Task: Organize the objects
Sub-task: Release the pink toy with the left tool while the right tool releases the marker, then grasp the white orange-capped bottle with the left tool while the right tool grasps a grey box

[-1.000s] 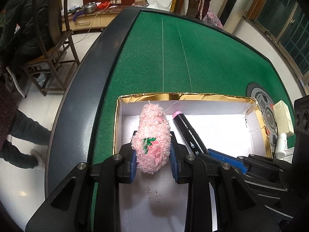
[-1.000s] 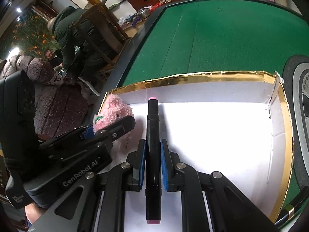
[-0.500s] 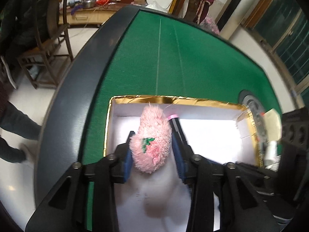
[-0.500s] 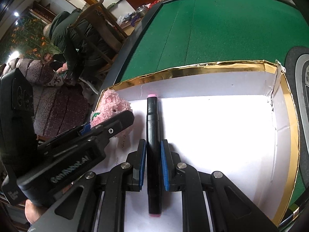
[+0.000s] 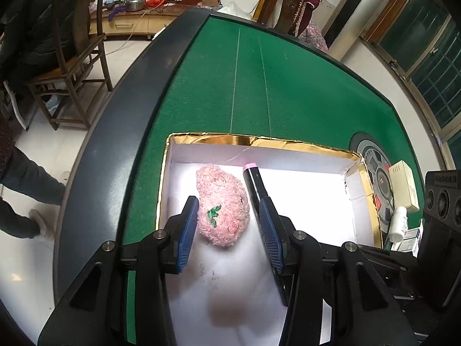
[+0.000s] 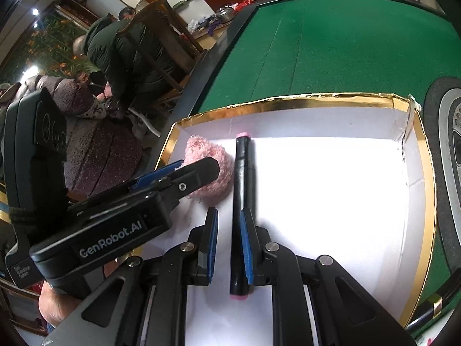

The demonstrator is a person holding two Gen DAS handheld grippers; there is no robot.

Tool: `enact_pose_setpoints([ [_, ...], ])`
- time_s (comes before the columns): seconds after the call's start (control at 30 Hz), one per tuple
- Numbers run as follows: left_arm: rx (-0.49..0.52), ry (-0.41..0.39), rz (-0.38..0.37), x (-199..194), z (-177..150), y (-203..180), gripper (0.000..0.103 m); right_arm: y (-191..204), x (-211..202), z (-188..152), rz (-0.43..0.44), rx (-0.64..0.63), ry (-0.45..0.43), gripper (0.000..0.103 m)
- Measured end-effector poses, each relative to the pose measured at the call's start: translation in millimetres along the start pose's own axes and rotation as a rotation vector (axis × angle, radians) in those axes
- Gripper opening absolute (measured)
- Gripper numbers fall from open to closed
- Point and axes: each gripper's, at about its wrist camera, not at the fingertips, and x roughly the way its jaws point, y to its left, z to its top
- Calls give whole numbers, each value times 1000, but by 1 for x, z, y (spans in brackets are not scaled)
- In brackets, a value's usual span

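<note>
Left gripper point(image 5: 227, 201): jaws spread and have just been opening. The pink plush strawberry point(image 5: 223, 207) lies between them, and the pads no longer squeeze it. The pad on one side is at its fluff, and there is a clear gap on the other.
Right gripper point(image 6: 229, 212): jaws parted a little. The black marker point(image 6: 242, 190) runs between them and lies against one pad, with white floor showing between it and the other. We read it as let go.
Where the things are: both rest on the floor of the white box point(image 5: 259, 139), which has a gold rim. The plush is in the corner ahead of the left gripper's tips. The marker is just outside that gripper's marker-side finger and runs forward toward the far wall.
Box: it sits on the green table point(image 5: 259, 86).
Risk, snag: the plush's loops could catch a ribbed pad as we draw back and drag it out of the corner.
Risk, roll: the marker is round, so a sideways exit by the right gripper could set it rolling.
Risk, crowding: the two grippers sit close together. Pulling both out at once could knock the finger beside the marker into it.
Our call: placing looks nearly done, and a straight retreat is the safest move.
</note>
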Motion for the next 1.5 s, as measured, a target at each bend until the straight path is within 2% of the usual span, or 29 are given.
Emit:
enact_pose_setpoints([
  [0.27,25,-44,30,-27,-10,-4,44,10,-17,-10,14,-20,-20,15],
  [0.67,86,-88,36,-48,-41,-42,44,11,-38,-31,59,-13,-36,15],
  [1.0,147,-146,67,-58,-72,-88,44,-14,-75,-58,109,-15,-72,15],
  [1.23,180,-156,74,-52,-82,-120,44,-43,-100,-72,138,13,-90,15],
  [1.5,231,-148,20,-49,-95,-171,44,-72,-166,-93,154,-32,-178,15],
])
